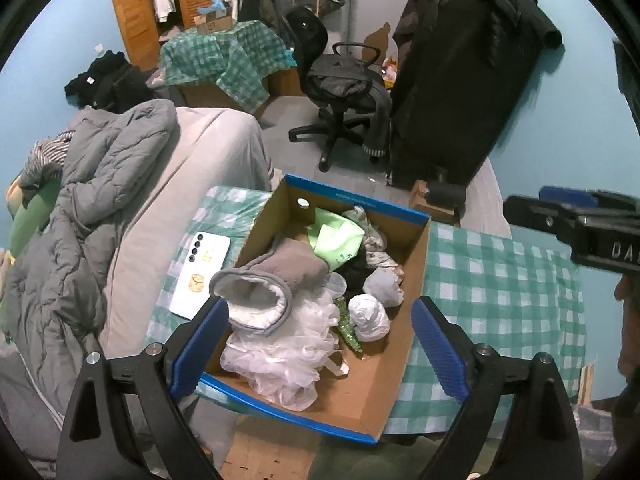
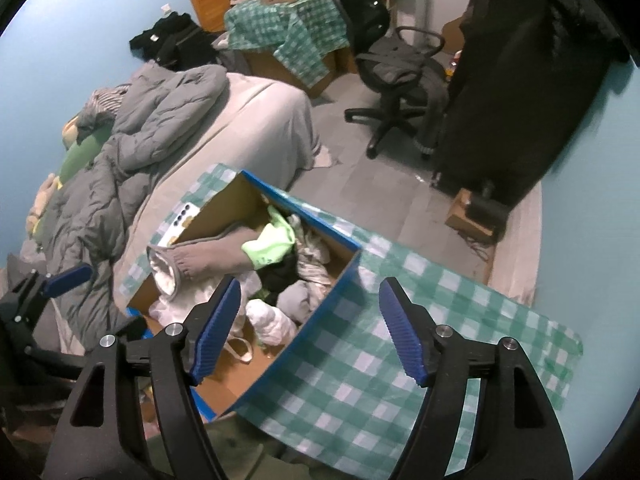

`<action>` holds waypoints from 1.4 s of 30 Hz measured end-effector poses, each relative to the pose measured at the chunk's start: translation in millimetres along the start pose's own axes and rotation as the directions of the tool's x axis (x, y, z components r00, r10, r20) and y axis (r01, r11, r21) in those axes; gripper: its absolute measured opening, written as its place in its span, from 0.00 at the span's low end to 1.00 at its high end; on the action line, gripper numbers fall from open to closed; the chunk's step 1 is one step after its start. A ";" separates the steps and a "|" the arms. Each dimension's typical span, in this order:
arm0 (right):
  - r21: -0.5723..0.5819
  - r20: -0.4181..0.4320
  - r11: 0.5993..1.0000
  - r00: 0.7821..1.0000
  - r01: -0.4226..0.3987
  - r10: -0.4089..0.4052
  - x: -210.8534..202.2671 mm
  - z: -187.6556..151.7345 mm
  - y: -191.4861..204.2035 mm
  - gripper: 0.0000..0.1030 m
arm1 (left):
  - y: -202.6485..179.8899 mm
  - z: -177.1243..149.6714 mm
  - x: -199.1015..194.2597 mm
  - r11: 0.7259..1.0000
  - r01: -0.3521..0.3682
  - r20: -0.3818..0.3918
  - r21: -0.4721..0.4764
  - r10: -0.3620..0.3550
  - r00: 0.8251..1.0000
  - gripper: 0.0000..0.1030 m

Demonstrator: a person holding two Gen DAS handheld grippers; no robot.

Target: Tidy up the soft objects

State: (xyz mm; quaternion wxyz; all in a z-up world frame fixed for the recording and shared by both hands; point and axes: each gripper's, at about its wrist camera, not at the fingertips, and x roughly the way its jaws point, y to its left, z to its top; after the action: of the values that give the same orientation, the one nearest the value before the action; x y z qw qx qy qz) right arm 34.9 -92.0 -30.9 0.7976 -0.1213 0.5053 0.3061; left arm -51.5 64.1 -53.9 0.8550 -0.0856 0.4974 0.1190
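A blue-edged cardboard box (image 1: 416,248) stands on a green checked cloth (image 1: 496,280). It holds soft things: a grey fleece slipper (image 1: 272,280), a lime green cloth (image 1: 336,236), white mesh fabric (image 1: 288,348), white balled socks (image 1: 370,316) and dark clothes. My left gripper (image 1: 320,348) is open and empty, its jaws spread above the box's near end. My right gripper (image 2: 310,328) is open and empty, above the box's right wall (image 2: 320,308) and the cloth (image 2: 400,380). The slipper (image 2: 200,264) and lime cloth (image 2: 268,248) show in the right wrist view too.
A white phone (image 1: 200,272) lies on the cloth left of the box. A bed with a grey duvet (image 1: 88,208) is on the left. A black office chair (image 1: 340,92) and a tall black draped stand (image 1: 460,80) are behind.
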 end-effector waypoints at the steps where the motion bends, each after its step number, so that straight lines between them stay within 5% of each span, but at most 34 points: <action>1: 0.001 0.005 1.000 1.000 0.005 -0.005 -3.0 -1.8 -1.7 0.70 | -0.8 0.7 -2.7 1.000 0.001 0.005 -0.005 -0.001 1.000 0.91; 12: 0.011 0.043 0.998 0.997 0.064 -0.065 -29.1 -16.5 -16.2 0.70 | -14.1 1.4 -23.8 0.999 -0.034 0.027 -0.026 0.034 0.999 0.91; 42: -0.017 0.035 0.999 0.998 0.045 -0.044 -35.3 -20.4 -26.8 0.71 | -38.0 -3.4 -22.9 0.997 -0.064 0.007 -0.053 0.064 0.998 0.91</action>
State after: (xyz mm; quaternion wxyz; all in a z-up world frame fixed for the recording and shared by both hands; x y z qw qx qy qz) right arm 25.6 -136.1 -12.3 0.8117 -0.1343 0.4858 0.2950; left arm -54.3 24.0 -34.6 0.8504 -0.0915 0.4929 0.1596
